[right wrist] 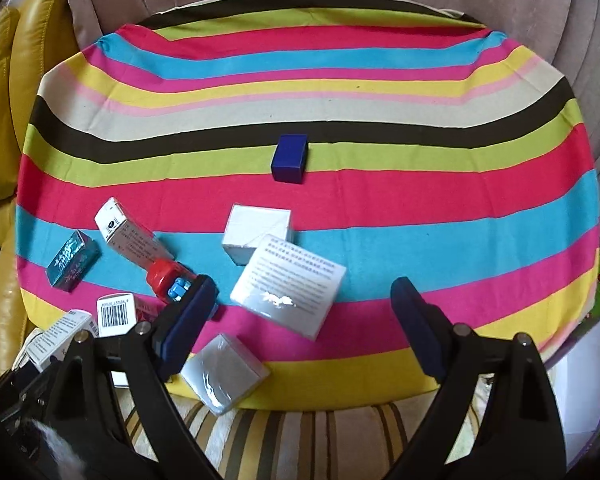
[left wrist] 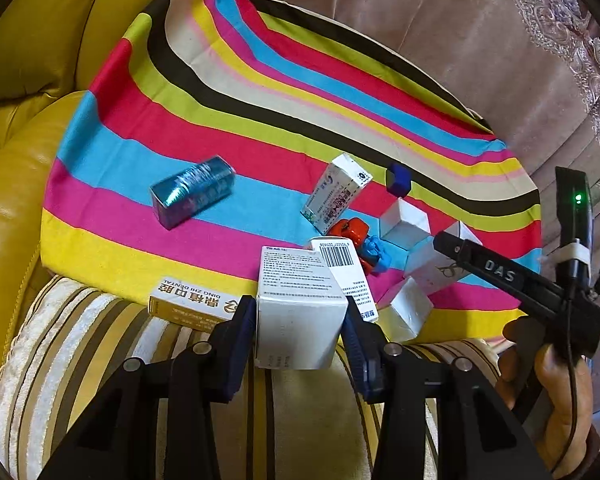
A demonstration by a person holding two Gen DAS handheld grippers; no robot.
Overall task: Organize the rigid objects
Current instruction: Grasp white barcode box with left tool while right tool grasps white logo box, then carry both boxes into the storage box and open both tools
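Observation:
My left gripper [left wrist: 300,320] is shut on a white box with fine print [left wrist: 296,312], its pads pressing both sides; the box hangs over the near edge of the striped cloth [left wrist: 228,120]. My right gripper [right wrist: 304,320] is open above a flat white printed box [right wrist: 288,284], which lies between and ahead of the fingers without touching them. Scattered on the cloth are a teal box [right wrist: 72,266], a white medicine box [right wrist: 128,236], a dark blue box [right wrist: 290,158], a white cube [right wrist: 256,236], a red and blue toy [right wrist: 168,278] and a silvery wrapped box [right wrist: 224,372].
A yellow dental box [left wrist: 188,304] and a barcode box [left wrist: 344,268] lie beside the held box. A striped cushion [left wrist: 100,360] sits under the cloth's near edge. Yellow leather upholstery [left wrist: 40,60] rises at the left, with pink fabric [left wrist: 460,40] behind.

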